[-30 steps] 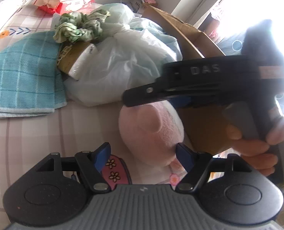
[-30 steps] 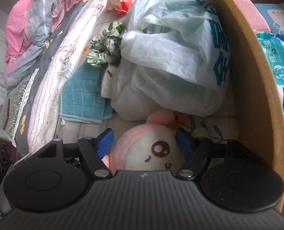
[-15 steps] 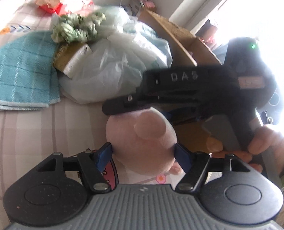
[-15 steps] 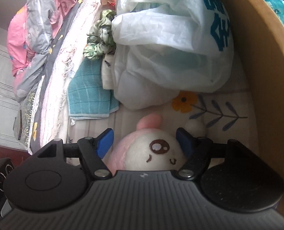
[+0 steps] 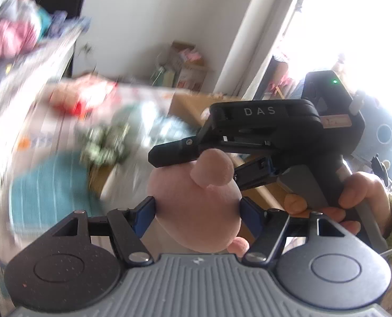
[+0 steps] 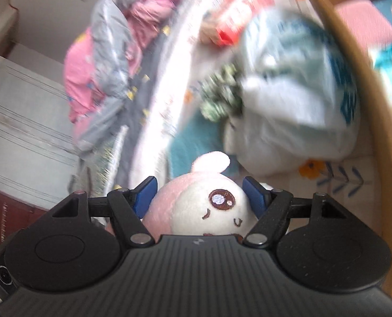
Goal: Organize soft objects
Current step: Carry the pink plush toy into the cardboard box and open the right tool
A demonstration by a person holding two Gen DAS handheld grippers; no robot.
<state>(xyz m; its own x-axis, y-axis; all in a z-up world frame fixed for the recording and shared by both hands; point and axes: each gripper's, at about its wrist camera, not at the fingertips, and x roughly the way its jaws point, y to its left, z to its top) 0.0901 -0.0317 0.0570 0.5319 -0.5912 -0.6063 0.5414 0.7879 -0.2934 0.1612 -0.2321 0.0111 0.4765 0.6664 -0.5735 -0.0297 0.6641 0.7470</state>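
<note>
The plush toy (image 5: 196,208) sits right between the fingers of the left hand-held gripper (image 5: 197,211), with the right hand-held gripper (image 5: 211,162) coming in on it from the right side. Out ahead of the right one (image 6: 199,194) lies a towel (image 6: 190,145) on the bed (image 6: 166,84); plastic bag (image 6: 296,100) ahead-right, scrunchie (image 6: 219,95) against its left side, cardboard box (image 6: 381,137) further right.

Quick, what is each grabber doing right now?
Left gripper: closed on the pink plush toy.
Right gripper: closed on the same pink plush toy.
</note>
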